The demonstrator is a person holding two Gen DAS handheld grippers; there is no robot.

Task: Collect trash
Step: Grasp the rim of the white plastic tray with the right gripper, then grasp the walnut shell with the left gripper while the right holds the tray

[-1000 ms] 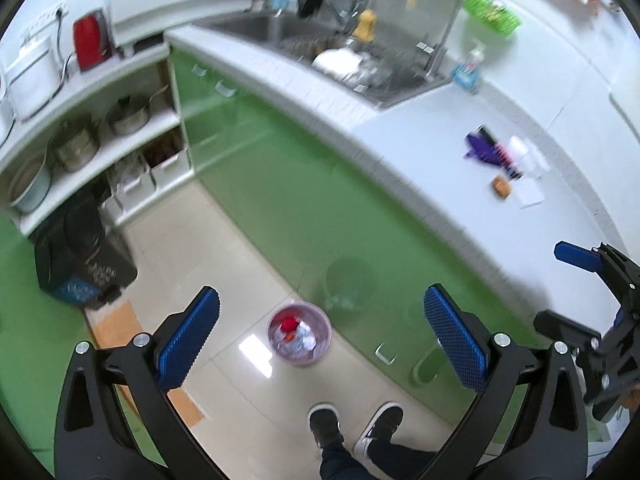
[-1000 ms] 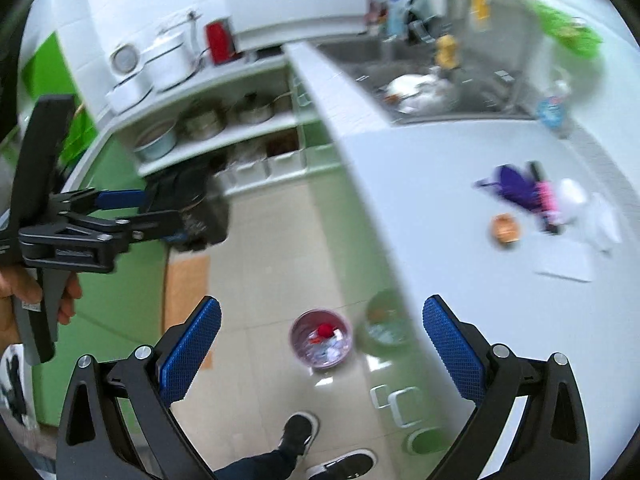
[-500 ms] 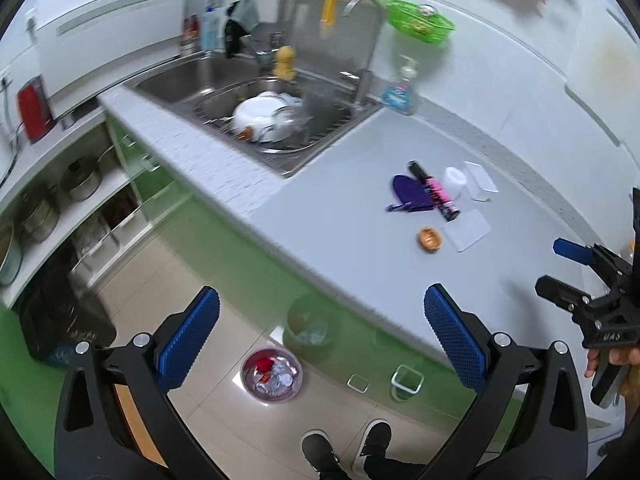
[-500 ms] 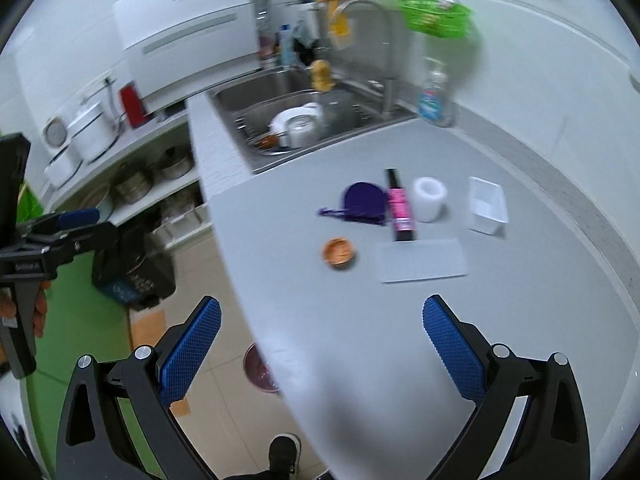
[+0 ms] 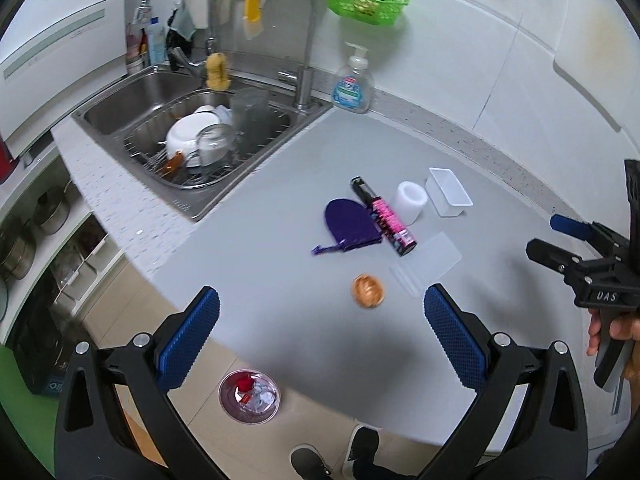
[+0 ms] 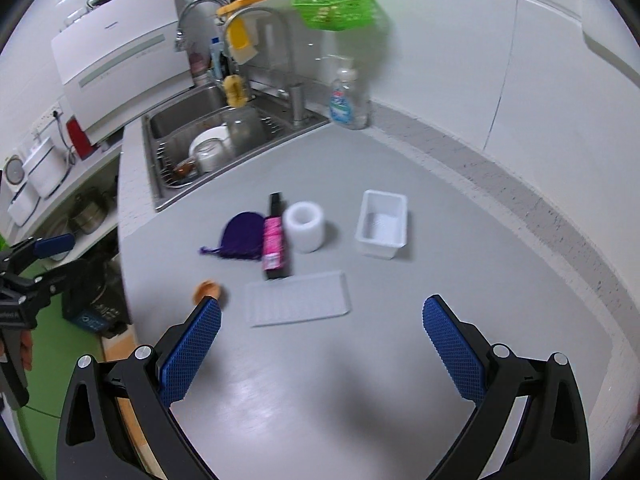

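Trash lies grouped on the grey counter (image 5: 280, 320): a purple pouch (image 5: 350, 225), a black and pink tube (image 5: 386, 218), a white foam roll (image 5: 410, 200), a white tub (image 5: 448, 191), a clear flat lid (image 5: 426, 264) and an orange cap (image 5: 368, 291). In the right wrist view the same pouch (image 6: 242, 234), tube (image 6: 274, 240), roll (image 6: 306, 224), tub (image 6: 382, 224), lid (image 6: 298, 298) and cap (image 6: 208, 291) show. My left gripper (image 5: 320, 332) is open above the counter's near edge. My right gripper (image 6: 322, 340) is open, short of the lid. Both hold nothing.
A pink bin (image 5: 249, 396) with trash stands on the floor below the counter edge. The sink (image 5: 120, 116) with dishes is at the back left, a soap bottle (image 5: 354, 82) beside it. A person's shoes (image 5: 332, 456) are on the floor.
Both grippers swung up from the floor and cabinets over the counter. The trash group now lies closer in front of them. Both stay open.
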